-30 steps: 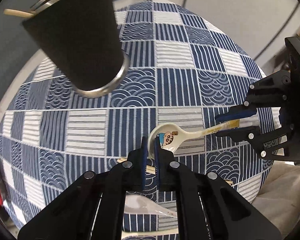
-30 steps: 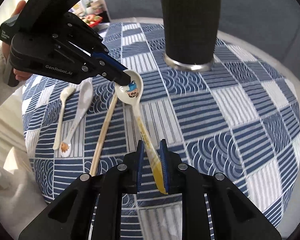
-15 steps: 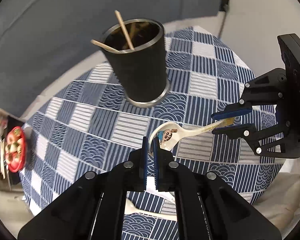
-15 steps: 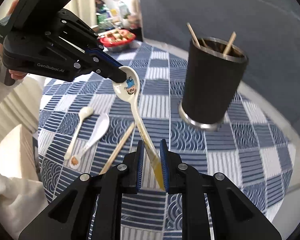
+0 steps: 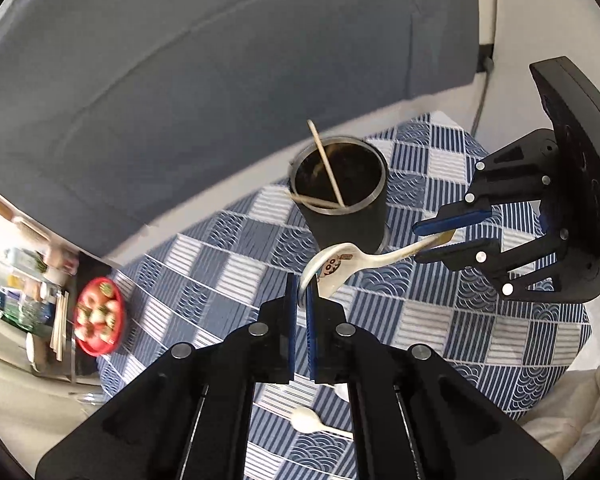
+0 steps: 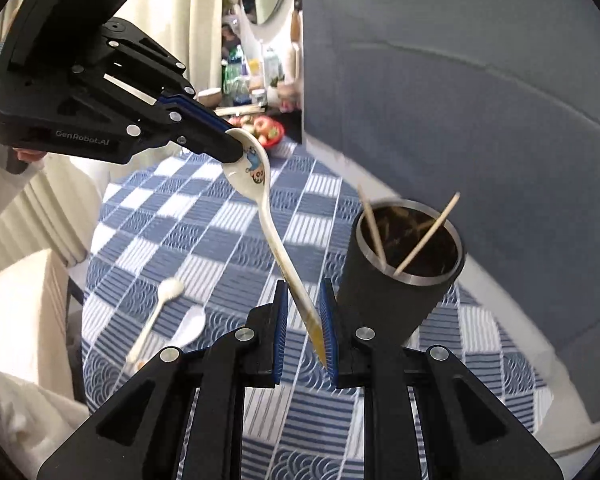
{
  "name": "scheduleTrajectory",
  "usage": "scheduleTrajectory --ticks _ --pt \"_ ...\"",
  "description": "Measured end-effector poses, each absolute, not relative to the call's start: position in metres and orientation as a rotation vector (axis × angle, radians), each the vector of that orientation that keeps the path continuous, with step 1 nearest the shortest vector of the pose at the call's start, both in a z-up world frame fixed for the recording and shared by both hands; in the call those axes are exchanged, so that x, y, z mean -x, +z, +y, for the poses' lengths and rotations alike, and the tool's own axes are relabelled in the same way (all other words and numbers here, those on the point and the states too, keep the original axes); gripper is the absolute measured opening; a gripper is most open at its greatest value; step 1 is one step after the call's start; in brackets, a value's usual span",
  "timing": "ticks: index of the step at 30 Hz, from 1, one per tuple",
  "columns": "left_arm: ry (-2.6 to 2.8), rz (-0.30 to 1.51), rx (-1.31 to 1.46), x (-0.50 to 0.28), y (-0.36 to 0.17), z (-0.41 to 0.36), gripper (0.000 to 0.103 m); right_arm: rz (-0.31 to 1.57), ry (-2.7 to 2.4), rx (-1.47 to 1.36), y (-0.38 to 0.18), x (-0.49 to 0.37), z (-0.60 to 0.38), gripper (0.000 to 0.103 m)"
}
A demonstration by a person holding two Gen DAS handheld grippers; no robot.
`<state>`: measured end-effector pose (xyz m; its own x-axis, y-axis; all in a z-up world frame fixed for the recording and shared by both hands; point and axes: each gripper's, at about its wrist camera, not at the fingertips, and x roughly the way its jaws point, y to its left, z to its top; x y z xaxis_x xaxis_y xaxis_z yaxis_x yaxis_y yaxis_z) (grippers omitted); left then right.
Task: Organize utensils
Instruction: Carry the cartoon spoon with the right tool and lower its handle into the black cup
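Each camera rides close behind its own fingers, tilted down over the bench. The left wrist view faces the grey backdrop, with the right hand-held gripper at its right edge. The right wrist view looks across at the left hand-held gripper. Both share the black utensil cup and checked cloth

A grey sofa curves behind the round table's blue checked cloth, cream curtains hang at the left, and a cluttered side table sits beyond.
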<state>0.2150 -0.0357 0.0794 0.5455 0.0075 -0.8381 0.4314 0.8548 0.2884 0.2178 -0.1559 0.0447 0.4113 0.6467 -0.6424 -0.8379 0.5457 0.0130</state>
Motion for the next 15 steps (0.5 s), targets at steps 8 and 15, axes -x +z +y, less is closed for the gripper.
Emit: scheduleTrajectory --ticks 8,15 --pt "-0.240 0.879 -0.580 -0.230 0.122 -0.040 0.005 0.563 0.935 0.313 0.082 -0.235 -0.157 0.015" --pt "-0.232 0.839 -0.631 -0.250 0.148 -0.039 0.005 0.510 0.932 0.296 0.103 -0.253 -0.151 0.013"
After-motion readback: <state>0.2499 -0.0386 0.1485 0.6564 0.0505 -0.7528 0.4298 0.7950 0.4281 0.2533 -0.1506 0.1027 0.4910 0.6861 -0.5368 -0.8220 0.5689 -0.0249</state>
